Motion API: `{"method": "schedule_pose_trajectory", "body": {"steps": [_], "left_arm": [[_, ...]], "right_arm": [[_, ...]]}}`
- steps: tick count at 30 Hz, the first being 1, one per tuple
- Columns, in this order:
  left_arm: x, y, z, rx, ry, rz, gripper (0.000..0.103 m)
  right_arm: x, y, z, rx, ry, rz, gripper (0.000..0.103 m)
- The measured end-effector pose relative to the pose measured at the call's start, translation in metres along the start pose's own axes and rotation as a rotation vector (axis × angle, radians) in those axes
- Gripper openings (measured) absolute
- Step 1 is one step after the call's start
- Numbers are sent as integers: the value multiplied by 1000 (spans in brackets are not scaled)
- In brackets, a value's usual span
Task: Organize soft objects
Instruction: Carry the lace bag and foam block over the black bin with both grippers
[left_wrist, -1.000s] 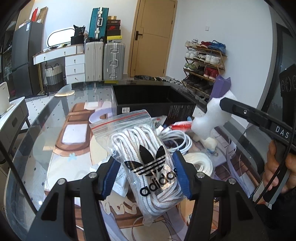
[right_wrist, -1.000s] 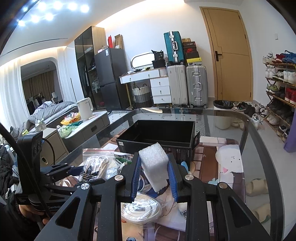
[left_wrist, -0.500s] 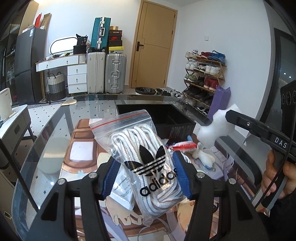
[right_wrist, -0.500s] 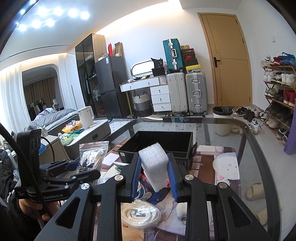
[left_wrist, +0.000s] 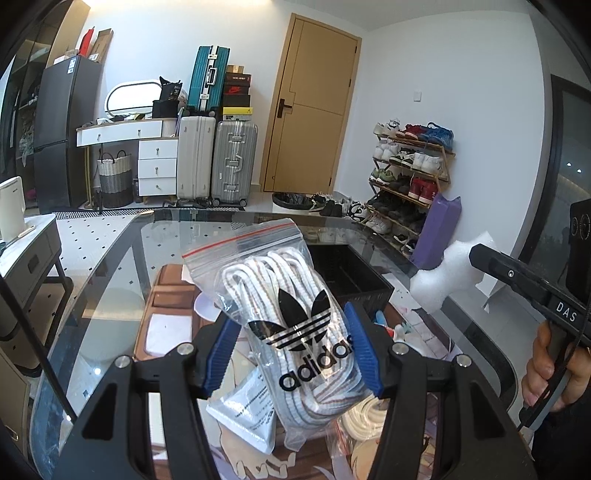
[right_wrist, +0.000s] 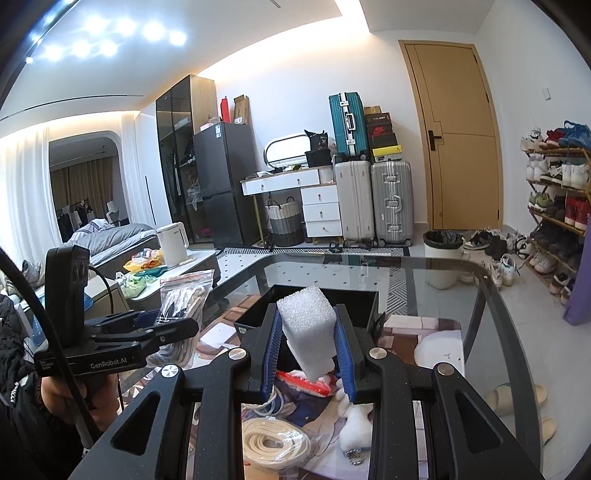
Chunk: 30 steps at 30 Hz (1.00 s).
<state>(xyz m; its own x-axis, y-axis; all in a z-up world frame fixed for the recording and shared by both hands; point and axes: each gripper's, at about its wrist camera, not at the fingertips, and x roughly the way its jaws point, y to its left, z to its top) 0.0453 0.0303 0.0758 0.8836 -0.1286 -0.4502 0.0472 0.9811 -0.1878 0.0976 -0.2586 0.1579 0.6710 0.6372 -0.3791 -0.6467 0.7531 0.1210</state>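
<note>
My left gripper (left_wrist: 291, 349) is shut on a clear zip bag of white shoelaces (left_wrist: 291, 314) with a black Adidas logo, held above the glass table (left_wrist: 110, 266). The same bag (right_wrist: 183, 299) shows at the left of the right wrist view, in the left gripper (right_wrist: 162, 326). My right gripper (right_wrist: 306, 354) is shut on a white foam block (right_wrist: 308, 328), also lifted off the table. That foam block (left_wrist: 441, 273) appears at the right of the left wrist view, pinched in the right gripper (left_wrist: 480, 258). A black open bin (right_wrist: 321, 295) sits on the table beyond both grippers.
On the table below lie a coil of cream cord in plastic (right_wrist: 275, 445), a white sachet (left_wrist: 245, 410), a red-and-white packet (right_wrist: 304, 382) and a small white plush with a chain (right_wrist: 354, 428). Suitcases (left_wrist: 216, 162), a door and a shoe rack (left_wrist: 410, 177) stand behind.
Both grippers have risen with their loads: the table and black bin sit lower in both views. The lace bag and the foam block stay gripped as before.
</note>
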Motion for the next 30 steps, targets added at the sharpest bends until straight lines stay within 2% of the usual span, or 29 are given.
{"method": "schedule_pose_trajectory", "body": {"steps": [12,30], "left_arm": [[24,-7,21,-15,-9,-12,57],[68,-3,33,-55,16,21,57]], "right_arm": [[8,-11,18,-1,-9,9,28],[58,-18,31,6,46,26,28]]}}
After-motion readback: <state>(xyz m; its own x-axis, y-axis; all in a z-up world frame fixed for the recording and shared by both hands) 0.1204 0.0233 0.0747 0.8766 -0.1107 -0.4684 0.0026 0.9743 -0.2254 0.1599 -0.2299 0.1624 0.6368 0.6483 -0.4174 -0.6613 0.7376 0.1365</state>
